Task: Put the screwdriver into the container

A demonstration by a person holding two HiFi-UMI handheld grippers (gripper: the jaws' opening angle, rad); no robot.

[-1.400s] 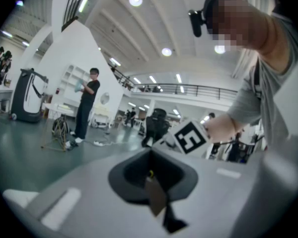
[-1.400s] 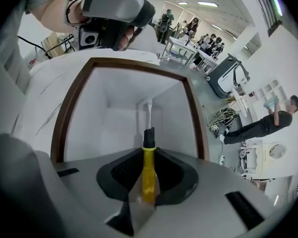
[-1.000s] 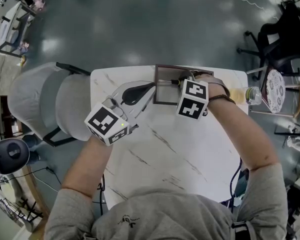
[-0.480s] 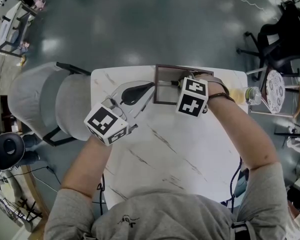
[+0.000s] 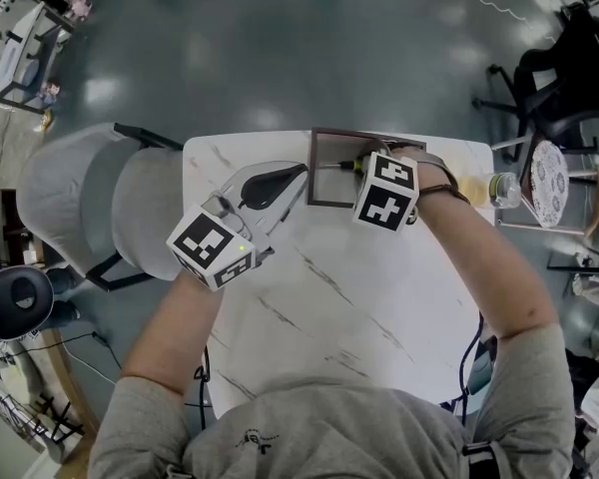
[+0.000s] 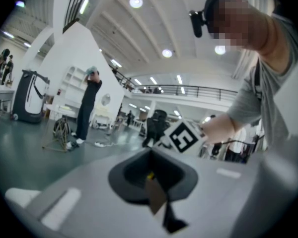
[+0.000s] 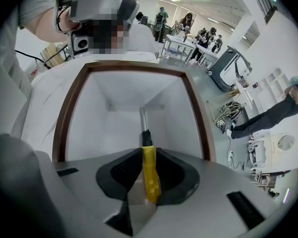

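Note:
A box-shaped container with a brown rim and white inside stands at the far edge of the white marble table. My right gripper is over its right side, shut on the yellow handle of the screwdriver. In the right gripper view the screwdriver points its metal shaft down into the container, with my right gripper closed round the handle. My left gripper lies at the container's left wall. In the left gripper view my left gripper is shut on a brown strip of that rim.
A grey chair stands against the table's left side. A water bottle sits at the table's right edge, with a round stool and a black office chair beyond it. In the left gripper view a person stands far off.
My right gripper has edged slightly farther over the container with the screwdriver. The left gripper has stayed where it was.

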